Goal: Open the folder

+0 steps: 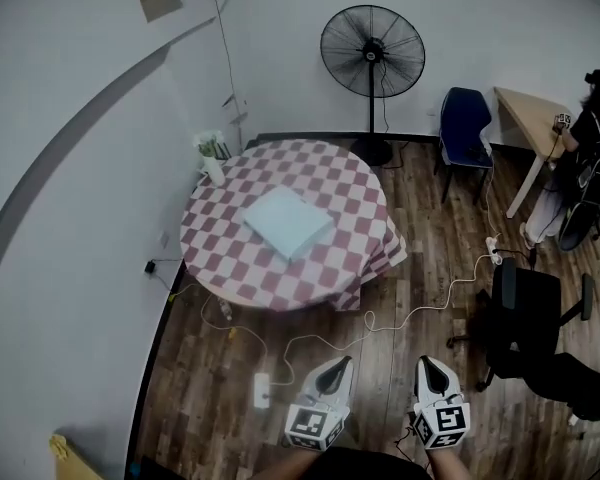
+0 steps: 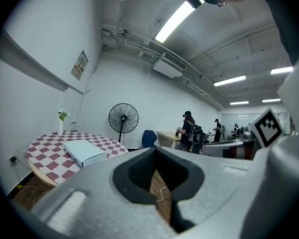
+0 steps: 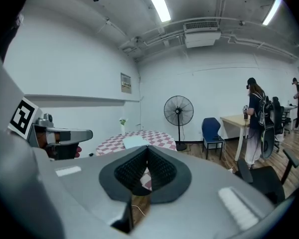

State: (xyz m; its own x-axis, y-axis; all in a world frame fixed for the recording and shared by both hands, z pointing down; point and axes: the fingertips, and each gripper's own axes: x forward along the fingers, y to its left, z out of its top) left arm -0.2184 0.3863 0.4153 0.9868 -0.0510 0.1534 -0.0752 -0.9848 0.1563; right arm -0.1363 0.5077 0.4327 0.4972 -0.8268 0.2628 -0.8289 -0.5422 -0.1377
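Note:
The folder (image 1: pixel 287 221) is a pale, closed, flat box file lying on a round table (image 1: pixel 230 268) with a red-and-white checked cloth, well ahead of me. Both grippers hang low over the wooden floor, short of the table and side by side. My left gripper (image 1: pixel 338 364) is shut and holds nothing, and so is my right gripper (image 1: pixel 429 364). In the left gripper view the folder (image 2: pixel 84 152) lies to the left of the closed jaws (image 2: pixel 156 152). The right gripper view has the folder (image 3: pixel 134 142) just above its closed jaws (image 3: pixel 148 151).
A standing fan (image 1: pixel 372 53) and a blue chair (image 1: pixel 467 123) stand behind the table. A black office chair (image 1: pixel 525 318) is at my right. A power strip (image 1: pixel 263 388) and white cable (image 1: pixel 420 308) lie on the floor. A vase (image 1: pixel 213 153) sits at the table's far edge. A person (image 1: pixel 590 118) stands by a desk.

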